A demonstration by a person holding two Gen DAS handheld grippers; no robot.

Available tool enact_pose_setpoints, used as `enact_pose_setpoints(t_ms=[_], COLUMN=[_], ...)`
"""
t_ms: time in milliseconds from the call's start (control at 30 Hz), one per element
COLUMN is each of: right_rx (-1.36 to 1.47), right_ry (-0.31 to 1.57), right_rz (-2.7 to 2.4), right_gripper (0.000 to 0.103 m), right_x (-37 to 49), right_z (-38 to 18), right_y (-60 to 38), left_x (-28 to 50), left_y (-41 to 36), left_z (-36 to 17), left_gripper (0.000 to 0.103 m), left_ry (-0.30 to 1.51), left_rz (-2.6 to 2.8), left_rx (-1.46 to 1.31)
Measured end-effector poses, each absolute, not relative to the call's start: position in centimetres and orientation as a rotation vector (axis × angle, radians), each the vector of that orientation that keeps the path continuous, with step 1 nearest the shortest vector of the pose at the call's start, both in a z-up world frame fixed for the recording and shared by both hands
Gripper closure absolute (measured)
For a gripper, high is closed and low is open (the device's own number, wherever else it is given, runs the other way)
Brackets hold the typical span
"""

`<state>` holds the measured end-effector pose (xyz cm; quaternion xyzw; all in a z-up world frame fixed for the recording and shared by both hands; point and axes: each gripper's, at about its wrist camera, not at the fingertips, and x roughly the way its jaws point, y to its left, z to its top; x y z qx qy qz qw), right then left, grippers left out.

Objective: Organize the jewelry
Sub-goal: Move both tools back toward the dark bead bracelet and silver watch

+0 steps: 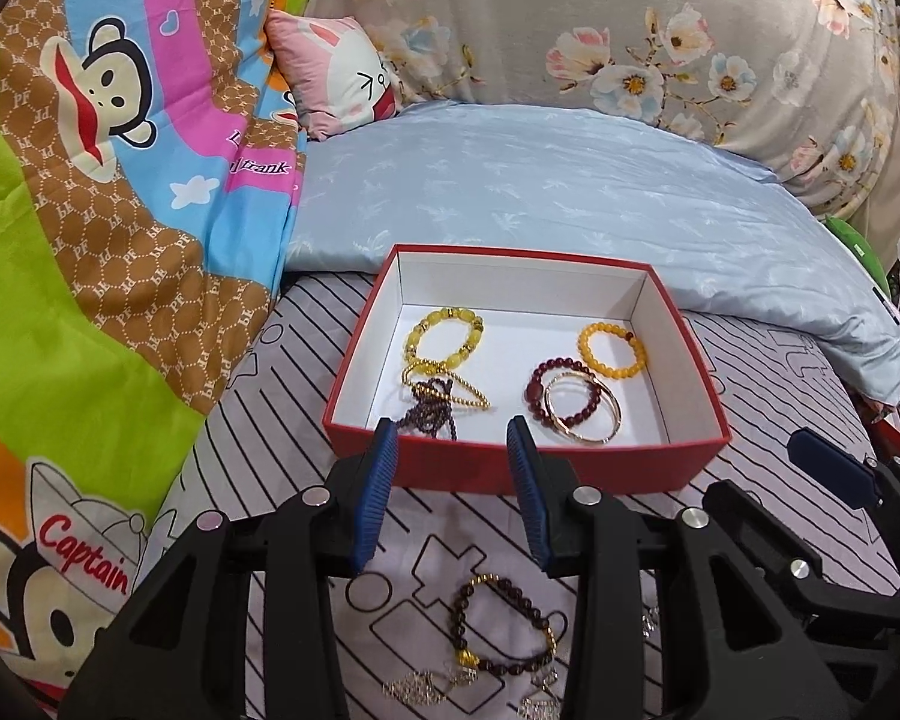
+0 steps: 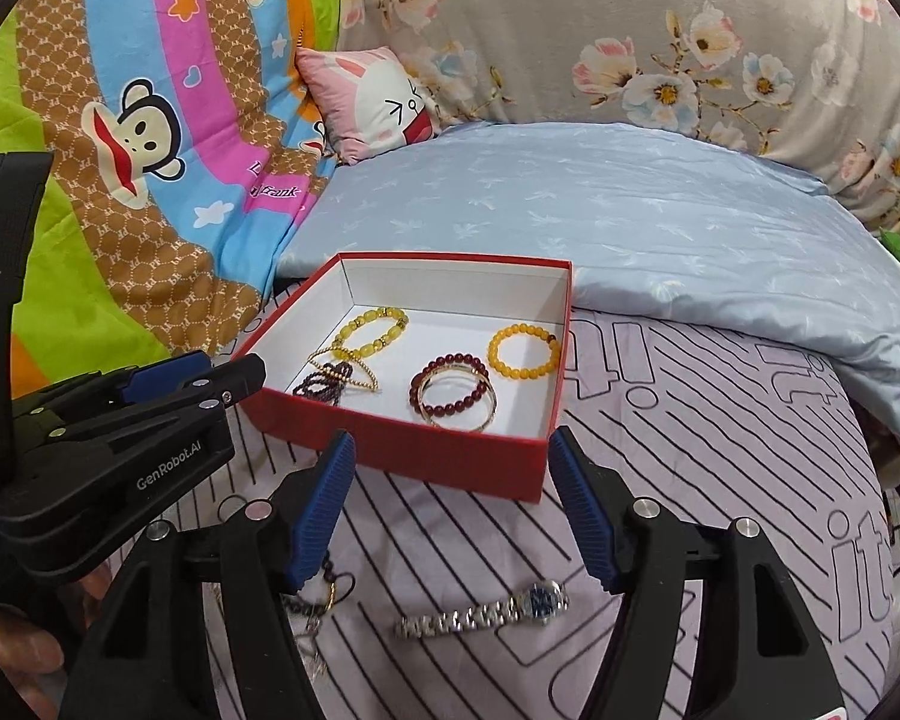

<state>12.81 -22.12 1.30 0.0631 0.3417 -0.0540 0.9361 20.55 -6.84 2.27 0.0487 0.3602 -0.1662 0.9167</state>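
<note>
A red box [image 1: 510, 468] [image 2: 450, 462] with a white inside stands on the bed. It holds a yellow bead bracelet [image 1: 444, 339], an orange bead bracelet [image 1: 611, 350], a dark red bead bracelet [image 1: 564, 396] under a gold bangle [image 1: 582, 414], a gold chain and dark purple beads [image 1: 429, 411]. My left gripper [image 1: 453, 438] is open and empty at the box's near wall. Below it lies a dark bead bracelet [image 1: 504, 630]. My right gripper [image 2: 450, 450] is open and empty, above a silver watch [image 2: 486, 609].
Silver trinkets [image 1: 420, 684] lie by the dark bracelet. A pale blue quilt [image 1: 570, 192] lies behind the box. A cartoon monkey blanket [image 1: 120, 180] is at left, a pink pillow [image 1: 336, 72] and a floral cover [image 1: 630, 18] at the back.
</note>
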Motion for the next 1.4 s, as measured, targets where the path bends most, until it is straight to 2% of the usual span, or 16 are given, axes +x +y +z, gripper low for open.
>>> enact_pose_setpoints(t_ms=[333, 467, 1300, 1400], right_rx=[0.131, 0.142, 0.184, 0.2], right_ry=[0.724, 0.735, 0.832, 0.842], right_rz=[-0.117, -0.117, -0.16, -0.156], right_gripper=[0.038, 0.038, 0.038, 0.038], right_x=[8.2, 6.6, -0.6, -0.9], right_z=[-0.1, -0.7, -5.6, -6.0], right_y=[-20.9, -20.7, -21.0, -21.0], left_x=[16.9, 15.6, 8.7, 8.4], left_y=[-6.0, -5.6, -1.2, -1.0], left_z=[1.0, 0.4, -4.8, -5.1], left_gripper=[0.065, 0.059, 0.058, 0.056], left_ry=[0.778, 0.794, 0.931, 0.936], left_rz=[-0.346, -0.344, -0.358, -0.358], left_rx=[0.108, 0.105, 0.031, 0.026])
